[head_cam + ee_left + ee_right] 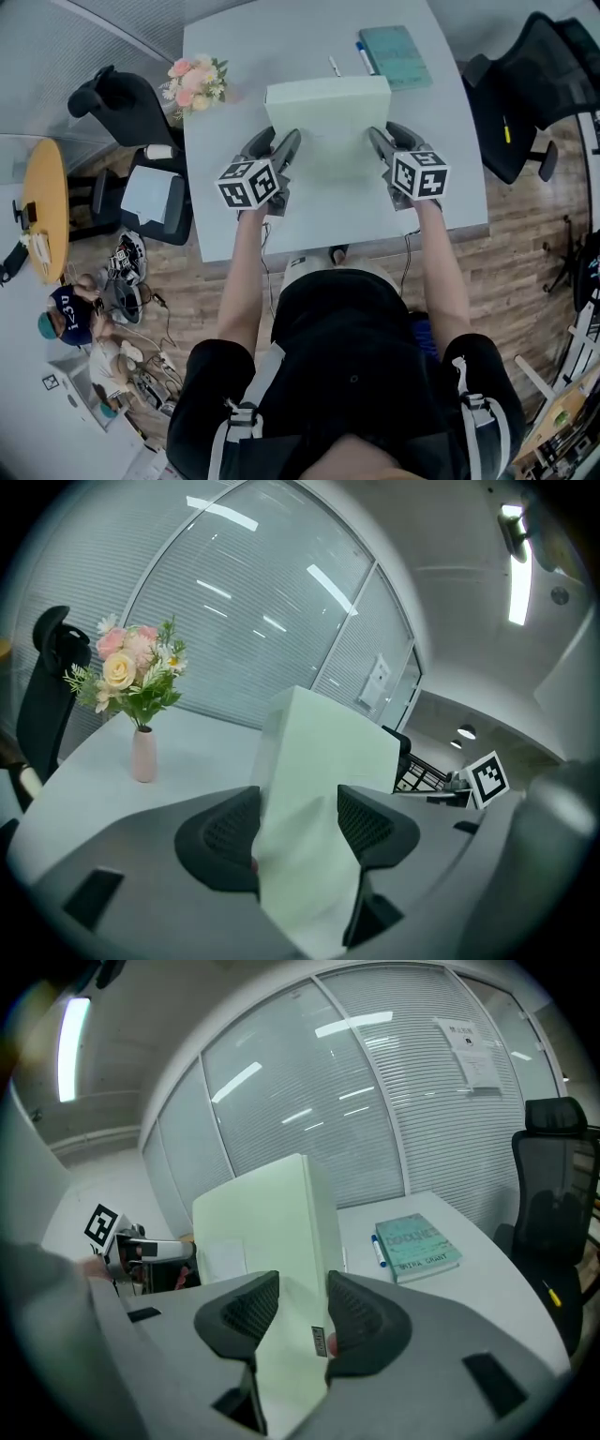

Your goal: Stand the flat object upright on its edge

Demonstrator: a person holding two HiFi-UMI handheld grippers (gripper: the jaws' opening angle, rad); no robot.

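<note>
Pale green flat box [328, 131], plain-faced, tipped up steeply over the middle of the desk [234, 84], broad face turned toward the near side, long top edge uppermost. Pinched at its side edges between the fingers of the left gripper [279, 142] and right gripper [392, 139]. Unclear whether the bottom edge touches the desk.

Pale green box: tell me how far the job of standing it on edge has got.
Done: the left claw and right claw each clamp one side of the box. In hand: it is held steeply tilted over the table. Left: set it down on its edge and let go.
</note>
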